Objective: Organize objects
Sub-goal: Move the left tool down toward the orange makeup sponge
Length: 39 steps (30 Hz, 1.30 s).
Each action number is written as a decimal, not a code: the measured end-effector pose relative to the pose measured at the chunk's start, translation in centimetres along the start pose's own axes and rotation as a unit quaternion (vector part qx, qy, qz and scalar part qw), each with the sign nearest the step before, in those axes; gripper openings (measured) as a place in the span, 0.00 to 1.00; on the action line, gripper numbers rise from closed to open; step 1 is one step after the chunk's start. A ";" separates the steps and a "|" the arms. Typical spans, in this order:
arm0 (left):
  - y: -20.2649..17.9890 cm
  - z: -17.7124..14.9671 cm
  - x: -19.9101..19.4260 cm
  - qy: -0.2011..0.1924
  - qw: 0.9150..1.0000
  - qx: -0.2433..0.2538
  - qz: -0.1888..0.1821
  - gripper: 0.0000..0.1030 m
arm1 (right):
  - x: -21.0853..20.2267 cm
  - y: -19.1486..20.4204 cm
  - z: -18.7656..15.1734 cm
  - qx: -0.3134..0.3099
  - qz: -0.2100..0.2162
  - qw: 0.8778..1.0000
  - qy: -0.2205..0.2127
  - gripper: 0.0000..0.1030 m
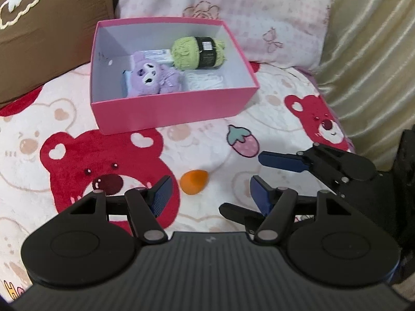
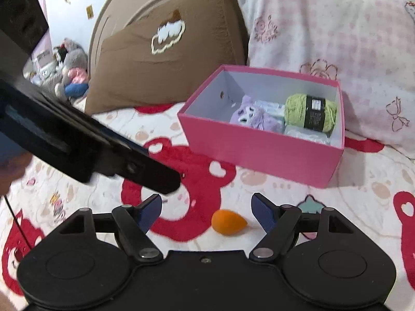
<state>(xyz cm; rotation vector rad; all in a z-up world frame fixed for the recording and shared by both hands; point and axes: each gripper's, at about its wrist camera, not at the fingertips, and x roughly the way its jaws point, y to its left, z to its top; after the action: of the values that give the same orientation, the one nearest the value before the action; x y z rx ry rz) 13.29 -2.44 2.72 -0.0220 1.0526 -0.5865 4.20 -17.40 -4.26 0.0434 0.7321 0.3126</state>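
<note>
Nearly sorted — one item left on the bed.
Pink box point(image 1: 168, 114) upper centre holds yarn point(image 1: 198, 53), purple plush point(image 1: 147, 77); orange sponge point(image 2: 228, 221) lower centre, between open, empty right gripper point(image 2: 207, 212) — left gripper point(image 1: 210, 194) open, empty.

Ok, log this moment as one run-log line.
left gripper: open, empty | right gripper: open, empty | orange sponge: on blanket, outside pink box | green yarn: in box

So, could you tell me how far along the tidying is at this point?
Mostly done: the green yarn, purple plush and some white items already lie in the pink box. Nothing is in hand; the left gripper and right gripper are both open, either side of the orange sponge, which alone remains on the blanket.
</note>
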 end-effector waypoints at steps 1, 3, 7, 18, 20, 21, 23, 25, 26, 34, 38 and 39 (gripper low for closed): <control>0.2 0.0 0.3 0.001 1.000 -0.003 -0.002 0.63 | 0.3 0.0 0.0 0.002 0.000 1.000 0.001 0.78; 0.4 -0.3 0.8 -0.003 1.000 -0.002 -0.006 0.63 | 0.9 -0.1 -0.4 0.010 0.007 1.000 0.000 0.78; 0.7 -0.8 1.8 -0.011 1.000 -0.003 -0.008 0.62 | 2.1 0.0 -1.6 -0.002 -0.012 1.000 -0.002 0.78; 2.0 -2.2 6.3 -0.003 0.999 -0.038 -0.001 0.63 | 3.2 -1.9 -5.0 0.024 0.021 0.999 -0.023 0.78; 2.2 -2.6 6.5 -0.019 0.999 -0.040 -0.002 0.63 | 3.4 -2.1 -5.3 0.020 0.010 0.999 -0.030 0.78; 2.4 -2.8 6.7 -0.025 0.999 -0.043 -0.001 0.63 | 3.8 -2.2 -5.4 0.015 0.000 0.999 -0.033 0.78; 2.6 -3.2 7.0 -0.028 0.998 -0.059 0.001 0.63 | 4.8 -2.5 -5.7 0.011 -0.027 0.999 -0.033 0.82; 2.8 -3.6 7.4 -0.036 0.997 -0.067 -0.003 0.63 | 6.0 -2.8 -6.0 0.019 -0.054 0.998 -0.030 0.82; 2.9 -3.7 7.7 -0.039 0.997 -0.069 -0.001 0.63 | 6.4 -3.0 -6.2 0.021 -0.059 0.998 -0.028 0.82; 3.6 -5.0 10.4 -0.051 0.996 -0.075 -0.013 0.63 | 8.4 -2.5 -6.7 0.027 -0.018 0.999 -0.012 0.89; 4.2 -5.4 11.4 -0.053 0.995 -0.082 -0.013 0.63 | 9.4 -2.1 -7.1 0.003 -0.036 0.999 -0.011 0.89; 4.2 -5.5 11.8 -0.055 0.995 -0.079 -0.010 0.63 | 9.7 -2.1 -7.1 0.001 -0.039 0.999 -0.008 0.88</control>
<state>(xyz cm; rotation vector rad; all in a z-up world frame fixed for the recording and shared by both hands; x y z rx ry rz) 14.86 -2.94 -10.82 -0.2016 0.9894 -0.5140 6.81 -17.03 -16.17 0.0192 0.7167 0.2357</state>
